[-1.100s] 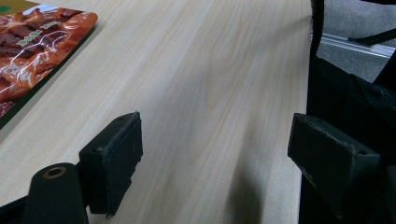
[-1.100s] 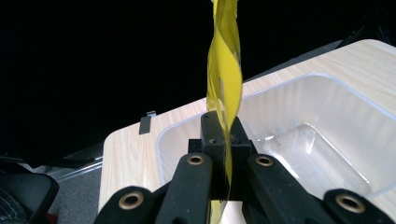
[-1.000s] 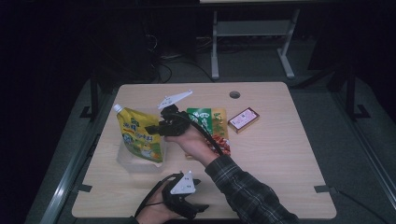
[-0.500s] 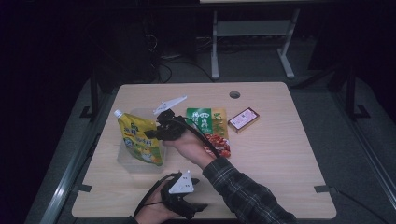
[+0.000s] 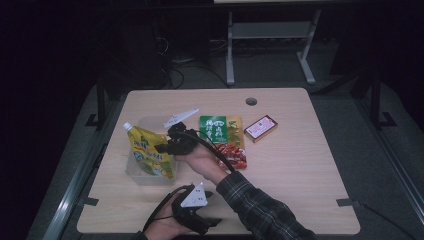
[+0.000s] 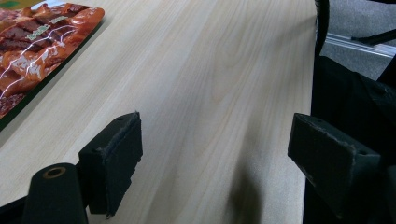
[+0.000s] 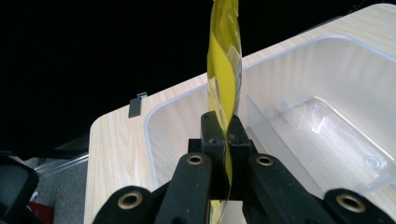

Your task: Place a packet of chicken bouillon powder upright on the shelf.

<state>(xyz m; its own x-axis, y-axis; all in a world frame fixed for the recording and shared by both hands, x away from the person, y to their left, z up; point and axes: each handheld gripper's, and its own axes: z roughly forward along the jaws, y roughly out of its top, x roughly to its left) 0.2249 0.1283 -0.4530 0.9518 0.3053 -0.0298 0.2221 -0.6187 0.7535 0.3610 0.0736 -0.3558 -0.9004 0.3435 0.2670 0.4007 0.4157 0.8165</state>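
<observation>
The right gripper (image 7: 223, 140) is clamped on the edge of the yellow spouted pouch (image 5: 150, 152), held over the clear plastic bin (image 7: 327, 93) just below. The left gripper (image 6: 215, 154) rests with jaws apart over bare table (image 6: 224, 70), near its front edge

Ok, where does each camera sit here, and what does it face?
High view: above the near edge, looking down at the table; both forearms enter.
Left gripper view: on the open left claw, facing bare tabletop and the red snack pack.
Right gripper view: on the right claw, pinching the yellow pouch over the clear bin.
Shared: pouch and bin also show from above.
</observation>
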